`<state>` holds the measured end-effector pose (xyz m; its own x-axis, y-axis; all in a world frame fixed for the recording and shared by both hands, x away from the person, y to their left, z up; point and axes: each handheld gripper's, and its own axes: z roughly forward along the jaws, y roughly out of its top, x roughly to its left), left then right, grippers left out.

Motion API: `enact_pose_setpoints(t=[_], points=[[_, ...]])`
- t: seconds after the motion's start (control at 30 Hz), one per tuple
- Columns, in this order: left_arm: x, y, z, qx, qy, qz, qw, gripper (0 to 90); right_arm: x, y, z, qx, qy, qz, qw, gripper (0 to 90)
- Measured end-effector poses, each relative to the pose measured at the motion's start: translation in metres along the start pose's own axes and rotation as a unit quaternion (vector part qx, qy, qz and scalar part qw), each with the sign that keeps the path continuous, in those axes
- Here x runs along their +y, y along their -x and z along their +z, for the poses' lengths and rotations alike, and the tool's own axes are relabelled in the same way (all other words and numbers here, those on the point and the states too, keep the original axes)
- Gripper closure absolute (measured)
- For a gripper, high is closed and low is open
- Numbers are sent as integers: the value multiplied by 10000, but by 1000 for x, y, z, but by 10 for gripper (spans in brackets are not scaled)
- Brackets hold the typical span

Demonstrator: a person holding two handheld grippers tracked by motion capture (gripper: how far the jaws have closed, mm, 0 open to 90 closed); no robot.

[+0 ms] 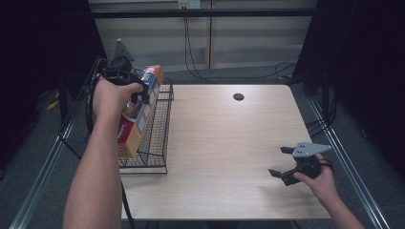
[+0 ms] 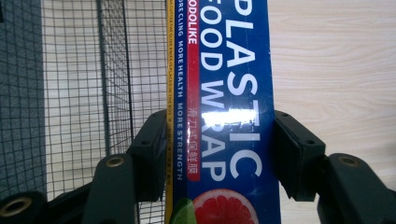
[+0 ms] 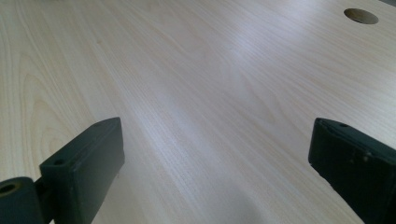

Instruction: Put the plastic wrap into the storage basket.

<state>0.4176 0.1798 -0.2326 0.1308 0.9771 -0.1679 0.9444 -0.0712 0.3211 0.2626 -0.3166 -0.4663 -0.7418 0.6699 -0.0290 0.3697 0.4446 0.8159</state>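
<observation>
Work in hand: I am handling a long box of plastic food wrap [image 2: 229, 112] at the wire basket [image 1: 160, 138] on the left edge of the tabletop [image 1: 224, 143].

Left gripper [image 2: 219, 154]: my fingers [image 2: 152, 149] are closed on the box, one pad on the yellow edge face, the other on the far blue edge. They clamp it across its narrow width, and that is as far as they close.

Where the box is: right between my left fingers, roughly at its middle. In the high view it hangs over the basket, its far end tilted up and away from me, its near end down toward the basket's front.

Long axis: it runs straight ahead of my left fingers and crosswise to my grip, and nearly along the length of the basket.

Basket relative to the fingers: the mesh lies below and to the outer side of my left fingers; bare tabletop lies to the inner side.

Right gripper [image 1: 286, 164]: my right fingers [image 3: 84, 163] stand wide apart with nothing between them, low over the tabletop, well apart from the box.

Nearer hand: the left, since it has the box.

Judgement: the coming move turns on keeping the box's length lined up with the basket walls.
</observation>
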Motion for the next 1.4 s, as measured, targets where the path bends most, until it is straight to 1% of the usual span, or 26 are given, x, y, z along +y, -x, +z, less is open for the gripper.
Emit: enact_pose_setpoints(t=[0.03,0.07,0.13,0.17,0.27,0.3,0.37,0.5,0.6,0.63,0.67,0.7,0.8,0.83,0.87,0.9,0.93,0.97,1.03,1.07,1.1,1.13,1.2,1.3,1.37,1.4], points=[[0,-2,-1,39,-15,38,10000,437,0,0,0,-2,3,-1,10000,34],[0,-4,-1,48,-34,-18,10000,437,0,0,0,3,8,-1,10000,34],[-1,-5,-1,55,-38,-40,10000,437,0,0,0,17,32,-9,10000,34],[-1,-7,-2,61,-30,-36,10000,437,0,0,0,45,27,-15,10000,34],[-1,-11,-2,59,21,-144,9999,437,0,0,0,32,27,-37,10000,34],[-1,-12,-3,100,12,-122,9999,437,0,0,0,20,30,-31,10000,34],[-1,-15,-4,89,0,-95,9999,437,0,-1,1,32,28,-43,10000,34],[-2,-18,-5,103,16,-122,9999,437,0,-1,1,31,28,-39,10000,34],[-2,-21,-6,119,33,-187,9997,437,0,-1,1,54,22,-54,10000,34],[-3,-23,-7,148,57,-256,9995,437,0,-1,1,59,9,-76,10000,34],[-3,-23,-7,148,57,-256,9995,437,0,-1,1,59,9,-76,10000,34],[-3,-26,-7,141,86,-328,9993,437,1,-2,1,40,7,-77,10000,34],[-3,-29,-7,149,63,-362,9992,437,0,-2,1,52,22,-72,10000,34],[-3,-31,-7,189,70,-294,9994,437,1,-2,1,17,13,-81,10000,34],[-4,-32,-7,121,67,-383,9992,437,0,-1,1,52,29,-75,10000,34],[-3,-34,-8,146,78,-339,9993,437,0,-1,1,51,27,-77,10000,34],[-3,-36,-9,217,83,-353,9991,437,0,-1,1,59,17,-85,9999,34],[-3,-36,-9,217,83,-353,9991,437,0,-2,1,56,16,-82,9999,34],[-3,-38,-9,229,128,-441,9987,437,0,-2,1,54,19,-82,9999,34],[-3,-40,-10,237,103,-385,9989,437,1,-2,1,58,20,-83,9999,34],[-3,-41,-10,218,133,-442,9987,437,1,-2,2,63,18,-86,9999,34],[-3,-43,-11,231,136,-396,9989,437,1,-2,2,62,13,-88,9999,34],[-4,-44,-10,249,151,-457,9985,437,0,-2,2,76,-3,-101,9999,34],[-4,-48,-8,242,130,-418,9987,437,0,-3,3,96,-9,-113,9999,34],[-5,-50,-7,258,159,-459,9985,437,1,-2,3,87,-1,-119,9999,34],[-5,-51,-7,285,155,-435,9985,437,1,-2,3,87,-1,-119,9999,34]])
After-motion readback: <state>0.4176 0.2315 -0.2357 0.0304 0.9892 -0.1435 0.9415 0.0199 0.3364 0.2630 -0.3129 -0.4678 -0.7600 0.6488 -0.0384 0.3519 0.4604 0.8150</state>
